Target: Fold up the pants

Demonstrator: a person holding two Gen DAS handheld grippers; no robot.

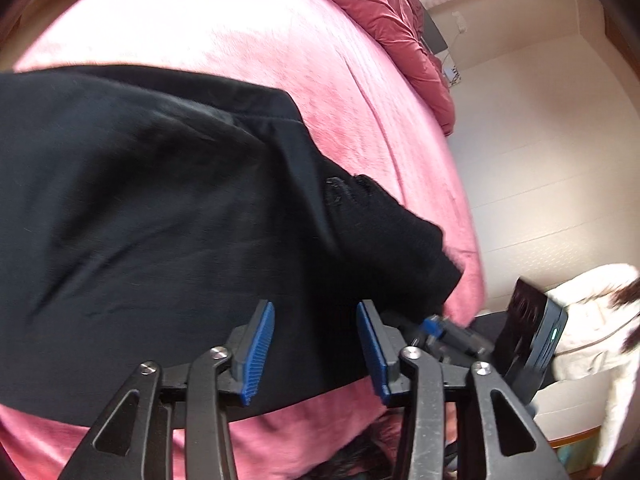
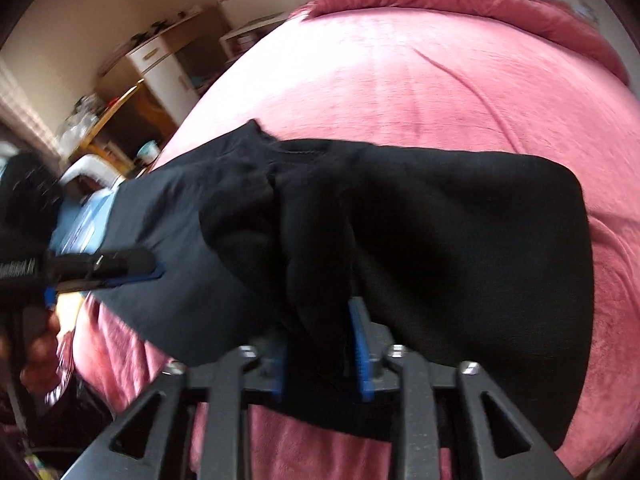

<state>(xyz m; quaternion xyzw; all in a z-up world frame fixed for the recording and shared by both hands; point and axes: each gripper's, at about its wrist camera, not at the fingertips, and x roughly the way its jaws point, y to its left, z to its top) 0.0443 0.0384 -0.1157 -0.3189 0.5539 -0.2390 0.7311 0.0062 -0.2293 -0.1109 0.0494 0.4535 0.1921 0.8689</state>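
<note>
my left claw (image 1: 316, 350) hangs with its blue pads (image 1: 258, 354) spread wide and nothing between them, just above the near edge of the black pants (image 1: 140, 220). the pants lie flat ahead of this claw on the pink bedspread (image 1: 312, 52), reaching away to its left and running out of the frame there. to this claw's right the cloth bunches into a thick dark fold that ends near the bed's edge, just beside the tip of my right claw (image 1: 434, 326), which this view shows only as a blurred bit of blue and grey; whether it grips anything cannot be told from here.

the right wrist view settles that: my right claw (image 2: 320, 360) pinches a gathered wad of the pants (image 2: 460, 220) between its blue pads (image 2: 360, 356), the cloth rising in a ridge straight ahead of it. to its right the pants spread flat over the bedspread (image 2: 420, 64); to its left they stretch toward my left claw (image 2: 154, 270), seen side-on at the cloth's edge.

only the left view shows a person in a white jacket (image 1: 592, 320) past the bed; only the right view shows a white cabinet (image 2: 164, 68) beyond the far left.
</note>
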